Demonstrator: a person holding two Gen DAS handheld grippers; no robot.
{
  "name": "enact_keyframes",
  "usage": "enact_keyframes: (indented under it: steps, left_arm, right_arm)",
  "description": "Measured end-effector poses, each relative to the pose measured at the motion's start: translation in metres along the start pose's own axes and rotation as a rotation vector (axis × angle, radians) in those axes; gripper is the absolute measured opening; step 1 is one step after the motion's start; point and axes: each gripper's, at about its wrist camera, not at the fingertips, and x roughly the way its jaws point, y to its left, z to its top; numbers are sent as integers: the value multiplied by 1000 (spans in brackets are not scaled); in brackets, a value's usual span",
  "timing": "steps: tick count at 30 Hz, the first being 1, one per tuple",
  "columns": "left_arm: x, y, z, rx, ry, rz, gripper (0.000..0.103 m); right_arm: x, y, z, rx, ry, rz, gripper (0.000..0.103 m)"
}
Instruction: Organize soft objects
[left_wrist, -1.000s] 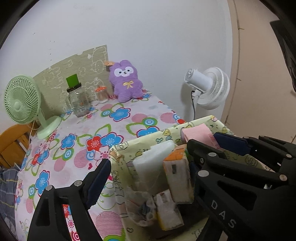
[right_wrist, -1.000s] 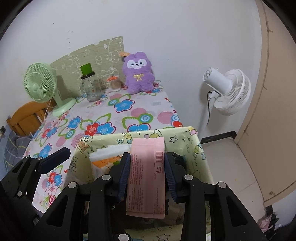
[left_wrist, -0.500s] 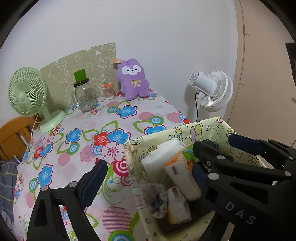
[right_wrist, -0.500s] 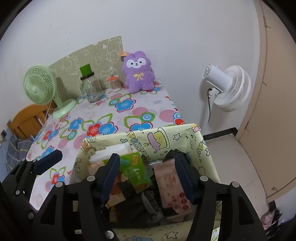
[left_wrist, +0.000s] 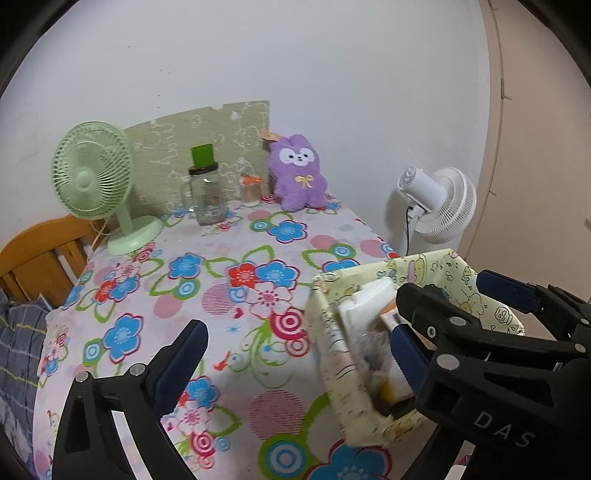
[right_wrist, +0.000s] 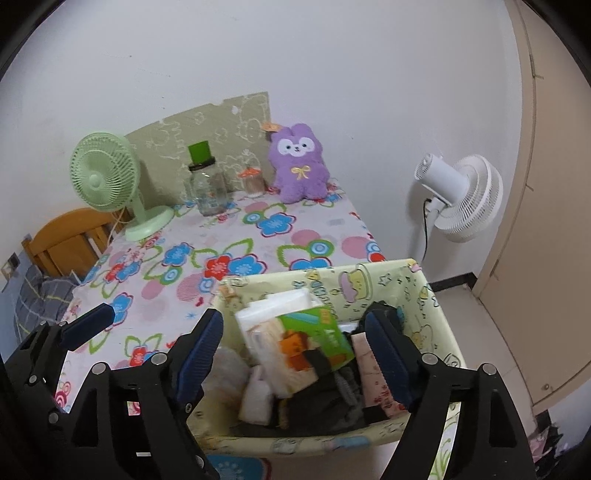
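A yellow cartoon-print fabric basket (right_wrist: 369, 275) stands at the near right edge of the flowered table. It holds a white tissue pack (right_wrist: 273, 308), a green pack (right_wrist: 317, 332), dark socks (right_wrist: 332, 395) and a pink pack (right_wrist: 373, 380). My right gripper (right_wrist: 293, 321) hovers over these with its jaws opening, and its pads touch nothing. My left gripper (left_wrist: 299, 314) is also opening and empty, its right finger over the basket's (left_wrist: 436, 266) left side. A purple plush (left_wrist: 299, 177) sits against the far wall.
Along the back stand a green desk fan (left_wrist: 92, 173), a glass jar with a green lid (left_wrist: 205, 192) and a small jar (left_wrist: 251, 188). A white fan (right_wrist: 461, 195) stands off the table's right side. A wooden chair (left_wrist: 40, 254) is at the left.
My right gripper let go of the pink pack, which dropped into the basket, and its jaws spread wide. Both grippers drew back and rose a little; the left shifted to the left.
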Motion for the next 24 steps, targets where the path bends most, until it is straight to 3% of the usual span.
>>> enact_keyframes:
  steps: [10,24]
  left_arm:
    - [-35,34,-7,-43,-55,25,103]
    - [-99,75,-18,-103,-142,118,103]
  right_arm:
    - [-29,35,-2,-39,-70,4,92]
    - [-82,74,-9,-62,-181,37,98]
